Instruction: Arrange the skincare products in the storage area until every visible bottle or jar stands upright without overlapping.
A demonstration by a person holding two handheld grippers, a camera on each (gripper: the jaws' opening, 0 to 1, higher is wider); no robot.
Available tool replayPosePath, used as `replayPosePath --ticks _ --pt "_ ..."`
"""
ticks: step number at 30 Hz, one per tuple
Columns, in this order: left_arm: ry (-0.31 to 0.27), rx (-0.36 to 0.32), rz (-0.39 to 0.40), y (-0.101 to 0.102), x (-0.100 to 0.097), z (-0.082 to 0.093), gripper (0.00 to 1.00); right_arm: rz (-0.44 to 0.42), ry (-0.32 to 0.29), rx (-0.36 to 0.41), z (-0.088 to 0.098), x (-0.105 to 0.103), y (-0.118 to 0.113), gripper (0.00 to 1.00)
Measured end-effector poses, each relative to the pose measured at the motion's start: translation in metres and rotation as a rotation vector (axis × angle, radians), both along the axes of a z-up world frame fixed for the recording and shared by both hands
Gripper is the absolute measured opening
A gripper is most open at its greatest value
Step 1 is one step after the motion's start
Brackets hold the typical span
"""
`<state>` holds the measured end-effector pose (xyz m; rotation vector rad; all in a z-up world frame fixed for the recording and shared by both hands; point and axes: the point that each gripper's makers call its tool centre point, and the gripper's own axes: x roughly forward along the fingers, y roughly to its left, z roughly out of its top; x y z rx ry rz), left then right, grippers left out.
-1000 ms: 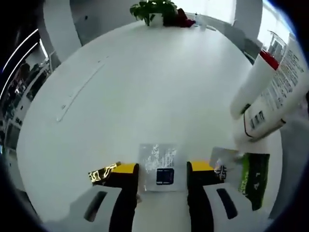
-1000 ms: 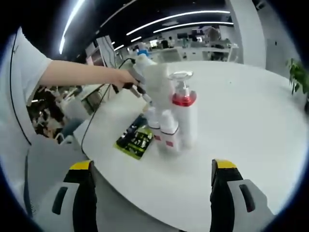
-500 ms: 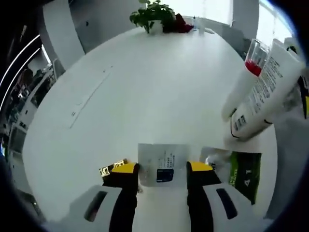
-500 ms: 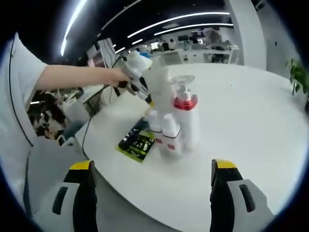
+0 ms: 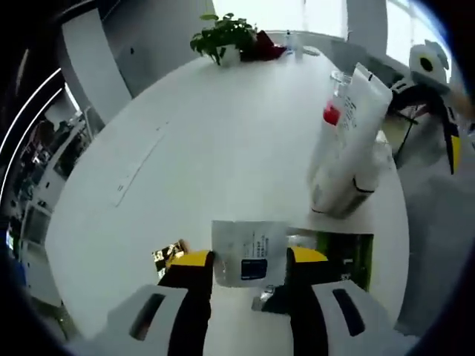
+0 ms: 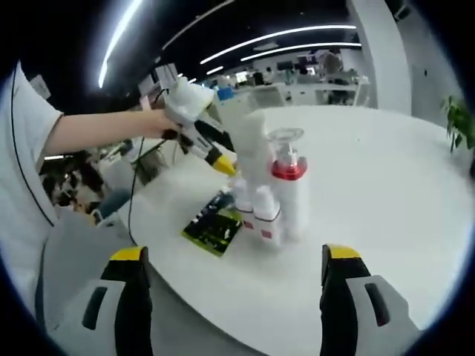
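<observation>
Lifted since a second ago, the left gripper (image 6: 223, 165) now hangs above the cluster, its jaws closed on a flat white packet (image 5: 249, 253). Just ahead and right of those jaws stand a white tube (image 5: 349, 144) and a red-collared pump bottle (image 6: 288, 191), touching, beside a green card (image 6: 214, 226). Well back from them, the right gripper (image 6: 230, 259) is spread wide, holding nothing. Beneath lies a smooth white round table (image 5: 223, 141); a potted plant (image 5: 223, 35) sits at its far edge.

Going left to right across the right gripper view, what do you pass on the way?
Person's sleeve → left gripper, held over the table → green packet lying flat → small white bottles → red-collared pump bottle → plant at the far edge.
</observation>
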<state>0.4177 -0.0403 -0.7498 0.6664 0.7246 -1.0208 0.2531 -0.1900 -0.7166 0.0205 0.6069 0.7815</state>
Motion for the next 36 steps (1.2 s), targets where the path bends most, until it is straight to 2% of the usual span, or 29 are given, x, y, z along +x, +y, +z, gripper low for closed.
replayPosePath --ticks 7,14,18,22,25,28,33,35,36 --pt "-0.033 -0.014 0.001 -0.001 -0.029 0.022 0.43 0.014 -0.025 0.015 0.006 0.000 0.004 0.93" --pt "-0.052 -0.027 0.004 -0.001 -0.041 0.031 0.43 0.035 -0.045 0.018 0.010 -0.001 0.007 0.90" --pt "-0.060 -0.035 0.000 -0.005 -0.056 0.039 0.43 0.059 -0.106 0.048 0.025 -0.002 0.013 0.86" --pt "-0.068 -0.034 -0.010 -0.007 -0.068 0.041 0.43 0.081 -0.124 0.067 0.029 -0.003 0.017 0.84" --pt "-0.074 -0.042 -0.012 -0.007 -0.076 0.046 0.43 0.097 -0.156 0.071 0.035 -0.003 0.019 0.80" --pt "-0.089 -0.047 -0.010 -0.011 -0.087 0.054 0.43 0.117 -0.193 0.081 0.044 -0.004 0.022 0.71" --pt "-0.105 -0.048 -0.028 -0.016 -0.100 0.059 0.43 0.116 -0.187 0.117 0.048 -0.004 0.023 0.66" --pt "-0.108 -0.054 -0.029 -0.017 -0.100 0.059 0.43 0.104 -0.181 0.133 0.050 -0.002 0.024 0.64" --pt "-0.113 -0.058 -0.030 -0.018 -0.103 0.062 0.43 0.091 -0.176 0.169 0.056 -0.002 0.028 0.62"
